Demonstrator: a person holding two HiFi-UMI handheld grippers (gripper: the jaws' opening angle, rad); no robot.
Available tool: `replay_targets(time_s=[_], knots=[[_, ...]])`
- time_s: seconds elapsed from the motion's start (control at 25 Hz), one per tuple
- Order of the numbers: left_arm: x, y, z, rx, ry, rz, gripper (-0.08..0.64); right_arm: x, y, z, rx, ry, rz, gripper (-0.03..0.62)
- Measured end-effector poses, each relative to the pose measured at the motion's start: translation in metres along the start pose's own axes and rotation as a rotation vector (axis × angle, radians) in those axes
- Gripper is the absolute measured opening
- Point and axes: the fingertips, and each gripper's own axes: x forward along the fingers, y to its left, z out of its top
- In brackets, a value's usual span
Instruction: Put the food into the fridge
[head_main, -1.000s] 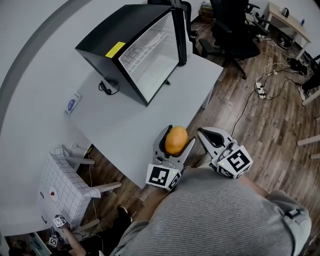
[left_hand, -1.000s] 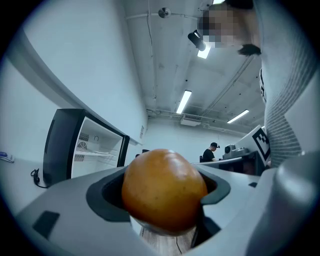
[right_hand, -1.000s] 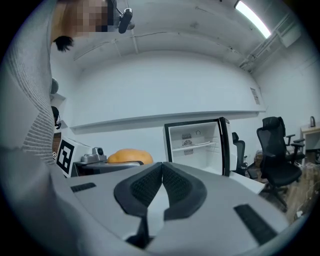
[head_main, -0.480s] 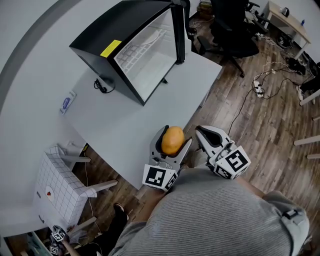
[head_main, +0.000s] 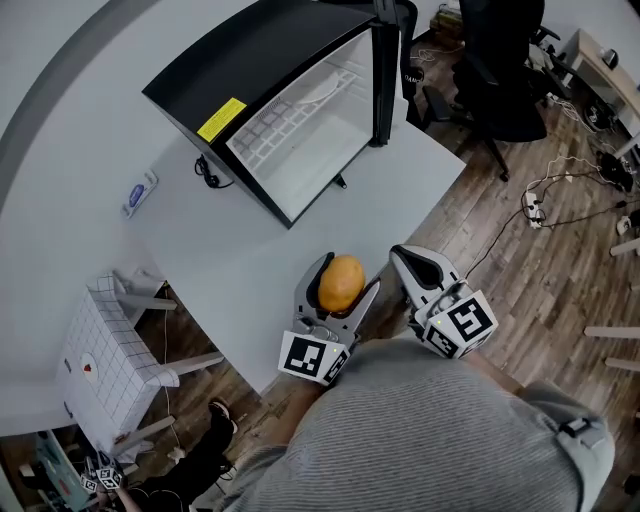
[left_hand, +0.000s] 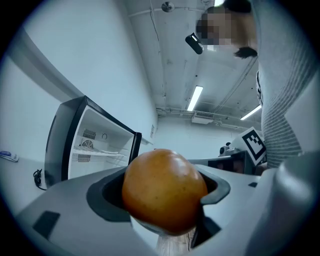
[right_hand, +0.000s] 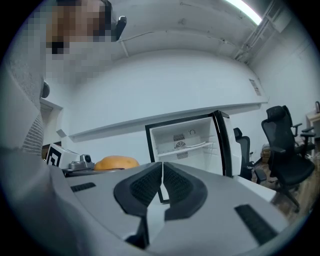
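An orange fruit (head_main: 341, 283) sits between the jaws of my left gripper (head_main: 339, 283), which is shut on it just over the near edge of the grey table (head_main: 260, 260). In the left gripper view the orange fruit (left_hand: 164, 190) fills the gap between both pads. My right gripper (head_main: 412, 262) is beside it on the right, shut and empty, its pads (right_hand: 146, 187) touching. The small black fridge (head_main: 285, 110) stands on the table's far side with its door (head_main: 386, 70) swung open, showing a white interior and a wire shelf (head_main: 300, 105).
A black office chair (head_main: 505, 70) stands past the table's right corner on the wood floor. Cables and a power strip (head_main: 535, 205) lie on the floor at right. A white grid-patterned box (head_main: 100, 365) sits at the lower left. The fridge's cord (head_main: 208, 172) lies on the table.
Both grippers have moved a little toward the fridge, the left one carrying the fruit. The view has shifted, and the fridge now appears further right.
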Motion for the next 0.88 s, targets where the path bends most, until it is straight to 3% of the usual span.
replay_targets(time_s=[0.16, 0.36, 0.52, 0.88], knots=[[0.049, 0.009, 0.003, -0.010, -0.010, 0.038, 0.365, 0.025, -0.039, 0.014, -0.001, 0.020, 0.065, 0.014], [0.103, 0.013, 0.028, 0.002, -0.084, 0.089, 0.365, 0.049, -0.085, 0.031, 0.000, 0.035, 0.140, 0.014], [0.136, 0.018, 0.035, 0.005, -0.086, 0.132, 0.365, 0.063, -0.121, 0.042, -0.021, 0.066, 0.161, 0.014], [0.186, 0.018, 0.041, 0.011, -0.101, 0.198, 0.365, 0.083, -0.167, 0.057, 0.001, 0.055, 0.250, 0.014]])
